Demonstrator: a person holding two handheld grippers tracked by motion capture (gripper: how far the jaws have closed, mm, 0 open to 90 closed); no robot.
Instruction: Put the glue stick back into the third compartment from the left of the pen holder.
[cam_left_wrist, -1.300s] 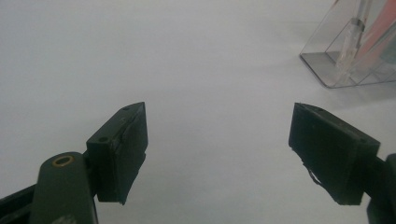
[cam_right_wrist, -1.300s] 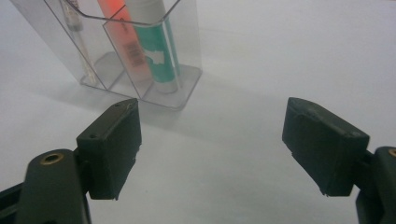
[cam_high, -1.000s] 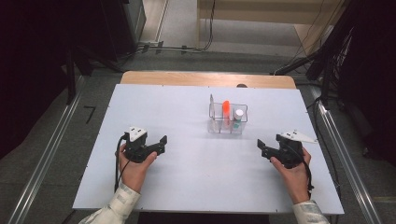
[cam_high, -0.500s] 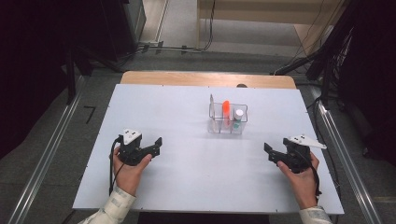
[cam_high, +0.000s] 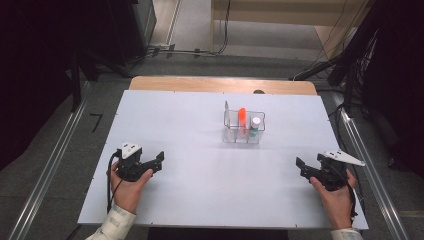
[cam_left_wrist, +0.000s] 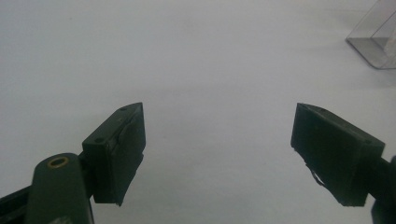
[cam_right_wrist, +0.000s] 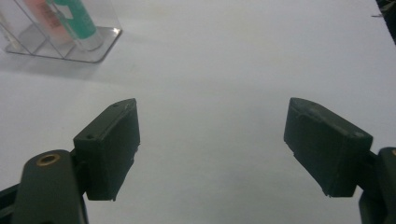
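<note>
Left gripper (cam_high: 159, 161) sits low at the near left of the white table (cam_high: 180, 125), held in the person's left hand (cam_high: 127, 187). Jaws spread wide, nothing between them, just bare tabletop in the gap in the left gripper view (cam_left_wrist: 217, 140). Not touching any object.

Right gripper (cam_high: 302, 168) is at the near right, in the right hand (cam_high: 337, 197), grey three-cornered plate on top. Jaws also wide apart and empty; the right gripper view (cam_right_wrist: 212, 140) shows plain white surface between the two black pads. Can't tell if either gripper's underside rests on the table or hovers just above it.

Farther back, right of centre: clear plastic organizer (cam_high: 243, 131), well apart from both grippers. It holds an orange tube (cam_high: 242, 120) standing upright and a green bottle (cam_high: 255, 126) with a white cap just beside it, in the compartment to the right. In the right gripper view the organizer (cam_right_wrist: 70, 49) sits at the upper left, with the bottle (cam_right_wrist: 77, 21) and tube (cam_right_wrist: 44, 16) inside. A corner of the organizer (cam_left_wrist: 373, 42) shows in the left gripper view, upper right.
</note>
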